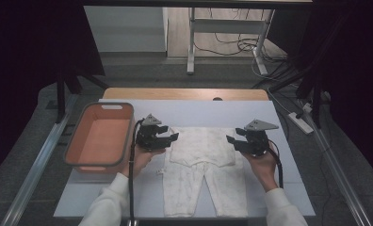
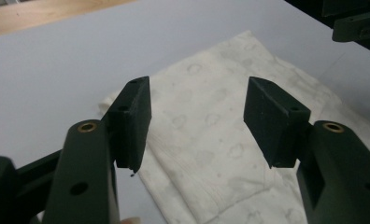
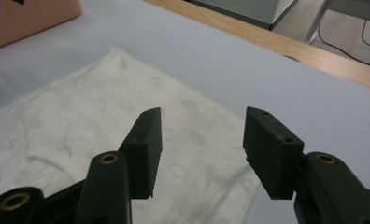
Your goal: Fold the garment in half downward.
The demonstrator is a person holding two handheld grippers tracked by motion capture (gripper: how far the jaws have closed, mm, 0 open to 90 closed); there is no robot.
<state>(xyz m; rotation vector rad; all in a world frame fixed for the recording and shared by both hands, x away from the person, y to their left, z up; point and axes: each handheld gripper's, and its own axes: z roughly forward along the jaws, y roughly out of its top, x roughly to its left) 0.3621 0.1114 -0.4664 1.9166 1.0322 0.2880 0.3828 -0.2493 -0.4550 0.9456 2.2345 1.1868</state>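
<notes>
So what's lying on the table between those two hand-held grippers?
In the high view, the folded top part of a white baby garment lies between the left gripper and the right gripper; both hover open, holding nothing.

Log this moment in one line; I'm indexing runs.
garment: flat, top folded | left gripper: open, empty | right gripper: open, empty

No legible text, label, brand, number or sign in any view. The garment (image 1: 202,162) carries only a faint repeating pattern, not lettering.
</notes>
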